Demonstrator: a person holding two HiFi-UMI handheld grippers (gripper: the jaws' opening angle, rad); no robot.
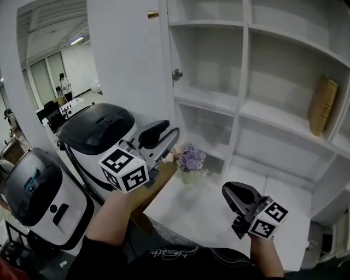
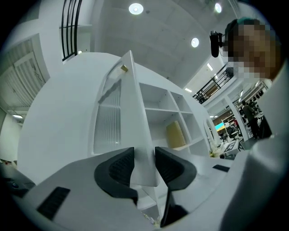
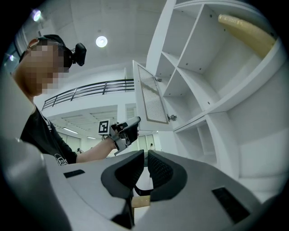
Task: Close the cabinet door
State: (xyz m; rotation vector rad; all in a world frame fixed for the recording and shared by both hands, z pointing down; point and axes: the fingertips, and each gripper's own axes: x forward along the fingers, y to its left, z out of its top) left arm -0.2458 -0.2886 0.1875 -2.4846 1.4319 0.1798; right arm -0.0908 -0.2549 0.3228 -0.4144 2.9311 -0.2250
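The white cabinet door (image 1: 128,54) stands swung wide open at the left of the shelf unit, its brass knob (image 1: 153,14) at the top. My left gripper (image 1: 170,129) is just under the door's lower corner. In the left gripper view the door (image 2: 110,117) is seen edge-on, its lower corner in the gap of my left gripper (image 2: 144,155); the pads stand apart from it, open. My right gripper (image 1: 228,190) hovers low over the counter at the right. In its own view my right gripper (image 3: 146,155) is shut on nothing, with the door (image 3: 151,97) and left gripper (image 3: 128,126) beyond.
Open white shelves (image 1: 240,104) fill the right, with a tan book (image 1: 322,104) leaning in one bay. A small vase of purple flowers (image 1: 190,158) stands on the white counter (image 1: 219,219). Two white-and-black machines (image 1: 98,131) (image 1: 38,191) sit to the left.
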